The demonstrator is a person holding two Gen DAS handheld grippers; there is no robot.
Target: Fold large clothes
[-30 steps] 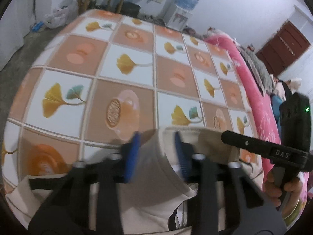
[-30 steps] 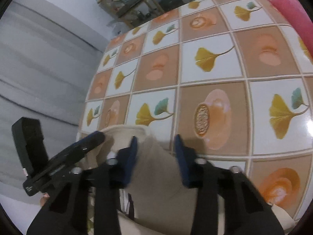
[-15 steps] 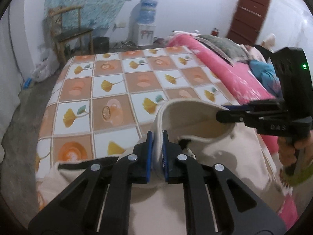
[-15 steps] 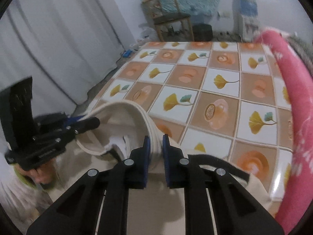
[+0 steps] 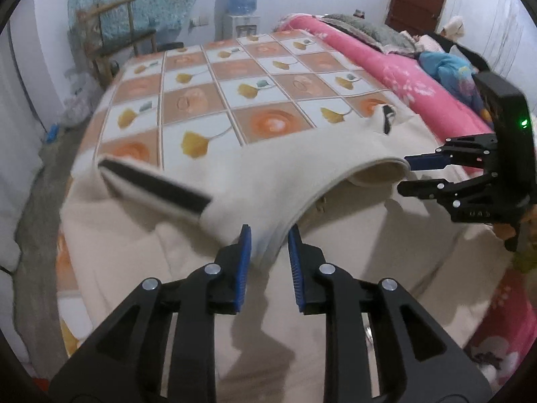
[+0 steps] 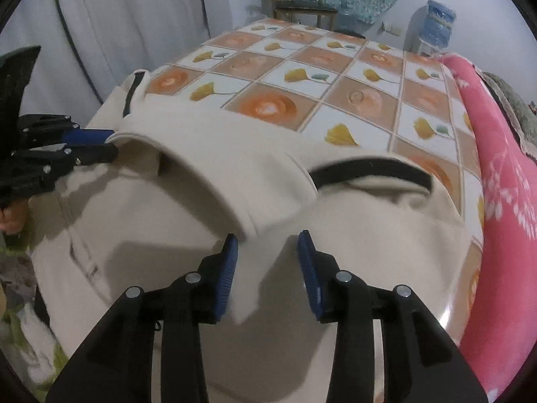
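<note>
A large cream garment (image 5: pixel 302 154) with black cuffs (image 5: pixel 154 184) lies spread on the patterned bed sheet (image 5: pixel 235 77). Its folded-over hem arches between my two grippers. The left gripper (image 5: pixel 268 238) has its blue pads parting, and the hem's edge sits loose in the gap. My right gripper (image 6: pixel 267 238) is opening wider, with the hem's edge (image 6: pixel 250 228) between its pads and free of them. Each gripper shows in the other's view: the right gripper (image 5: pixel 404 176) at the right, the left gripper (image 6: pixel 114 143) at the left. In the right wrist view a black cuff (image 6: pixel 369 168) lies on the garment (image 6: pixel 208 141).
A pink flowered blanket (image 5: pixel 386 67) runs along the bed's right side (image 6: pixel 496 201). Beyond the bed stand a wooden chair (image 5: pixel 110 33) and a water dispenser (image 5: pixel 243 3). A pale curtain (image 6: pixel 117 16) hangs at the left. A person's hand (image 5: pixel 503 231) holds the right gripper.
Half a second ago both grippers were shut on the hem and held it up. Now both have drawn back toward the near side, their jaws have parted, and the hem rests lower on the garment.
</note>
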